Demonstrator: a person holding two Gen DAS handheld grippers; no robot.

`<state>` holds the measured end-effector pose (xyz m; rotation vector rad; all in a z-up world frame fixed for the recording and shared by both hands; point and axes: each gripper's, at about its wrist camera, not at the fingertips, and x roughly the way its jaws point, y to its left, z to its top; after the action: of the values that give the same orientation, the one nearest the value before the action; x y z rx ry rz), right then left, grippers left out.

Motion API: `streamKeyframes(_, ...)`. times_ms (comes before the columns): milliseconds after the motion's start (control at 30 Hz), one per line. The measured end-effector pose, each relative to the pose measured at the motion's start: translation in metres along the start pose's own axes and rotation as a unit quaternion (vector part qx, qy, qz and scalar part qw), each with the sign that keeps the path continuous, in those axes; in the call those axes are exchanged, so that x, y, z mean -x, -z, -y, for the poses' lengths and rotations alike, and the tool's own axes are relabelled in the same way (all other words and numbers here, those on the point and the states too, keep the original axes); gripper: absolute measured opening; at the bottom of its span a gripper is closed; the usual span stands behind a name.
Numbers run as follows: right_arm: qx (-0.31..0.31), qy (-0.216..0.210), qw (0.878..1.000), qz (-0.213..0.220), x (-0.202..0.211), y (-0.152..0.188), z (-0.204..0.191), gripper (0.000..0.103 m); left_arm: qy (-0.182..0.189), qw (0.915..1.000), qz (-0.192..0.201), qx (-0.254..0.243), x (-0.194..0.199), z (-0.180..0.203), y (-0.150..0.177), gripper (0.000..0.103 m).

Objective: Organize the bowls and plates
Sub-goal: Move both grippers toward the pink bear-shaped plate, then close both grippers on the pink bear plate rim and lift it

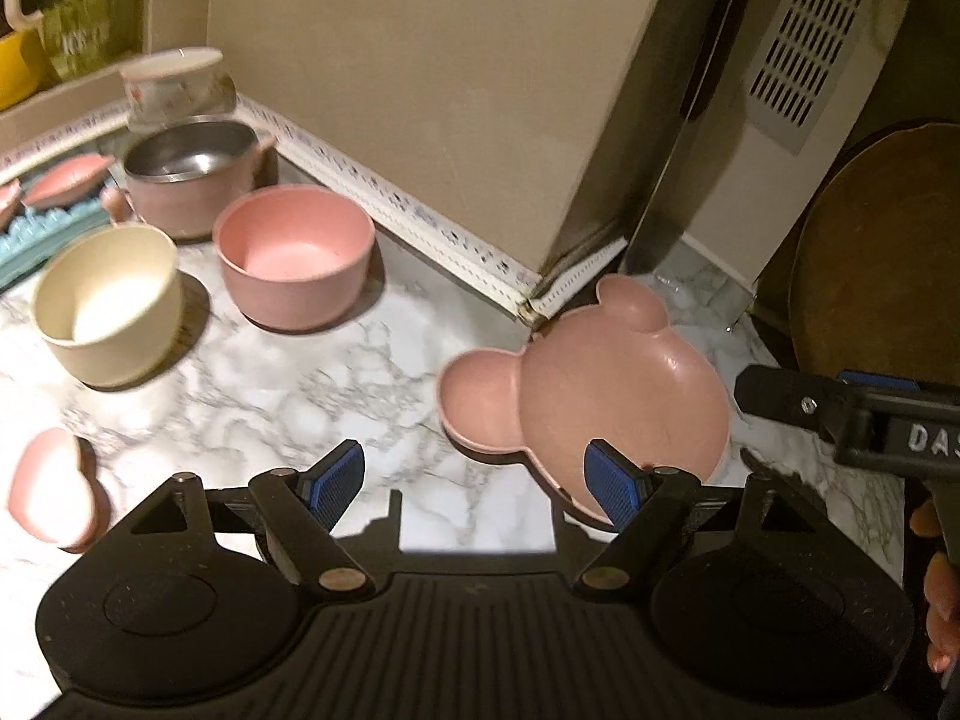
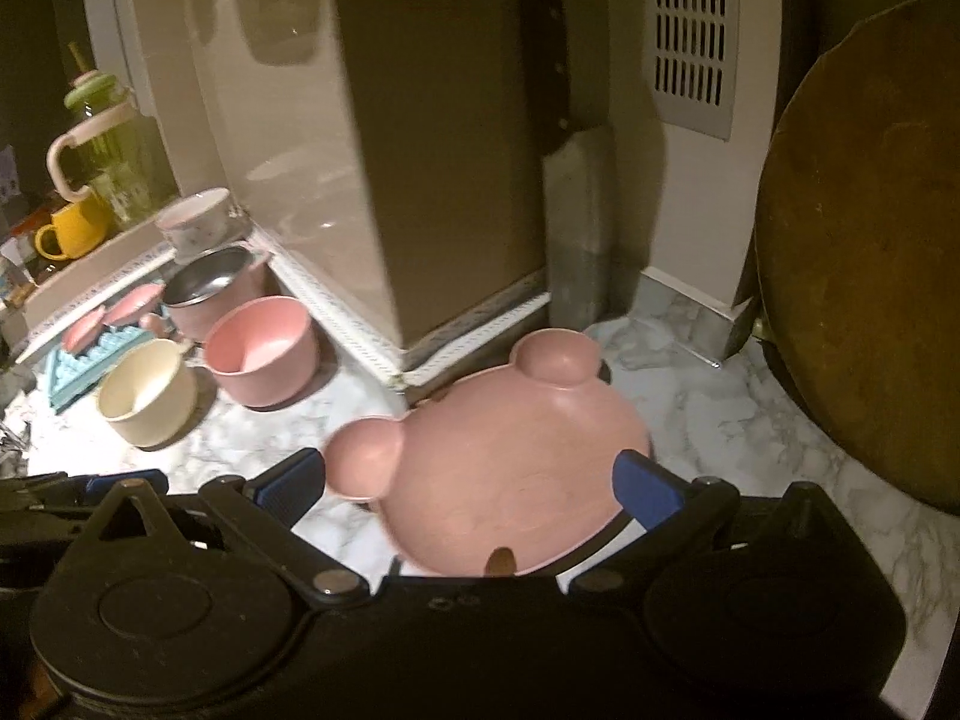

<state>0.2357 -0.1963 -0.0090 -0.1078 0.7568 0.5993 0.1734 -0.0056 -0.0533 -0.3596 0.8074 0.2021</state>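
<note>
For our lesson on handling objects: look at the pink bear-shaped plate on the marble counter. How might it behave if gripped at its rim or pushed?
The bear-shaped plate looks stiff, so it should keep its shape when lifted. Its thin moulded rim suggests it is light. It sits low and flat, so it is unlikely to tip, but on the glossy marble counter a push would probably make it slide.

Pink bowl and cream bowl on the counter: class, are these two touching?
Apart. In the left wrist view a strip of marble counter shows between the pink bowl and the cream bowl; the right wrist view shows the same gap.
</note>
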Motion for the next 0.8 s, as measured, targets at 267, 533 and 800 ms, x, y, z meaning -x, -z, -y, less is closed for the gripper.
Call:
streamKeyframes(267,0.015,0.017,0.998,-0.061,-0.062,-0.021,0.044,0.099,-0.011,0.9992,-0.038,0.012,-0.044,0.022,-0.002,0.08)
streamKeyframes(533,0.037,0.019,0.993,-0.109,-0.12,-0.04,0.073,0.077,-0.023,0.9969,-0.065,0.037,-0.073,0.021,-0.003,0.08)
streamKeyframes(800,0.046,0.004,0.988,-0.145,-0.159,-0.044,0.086,0.053,-0.023,0.9954,-0.08,0.047,-0.088,0.021,0.0,0.08)
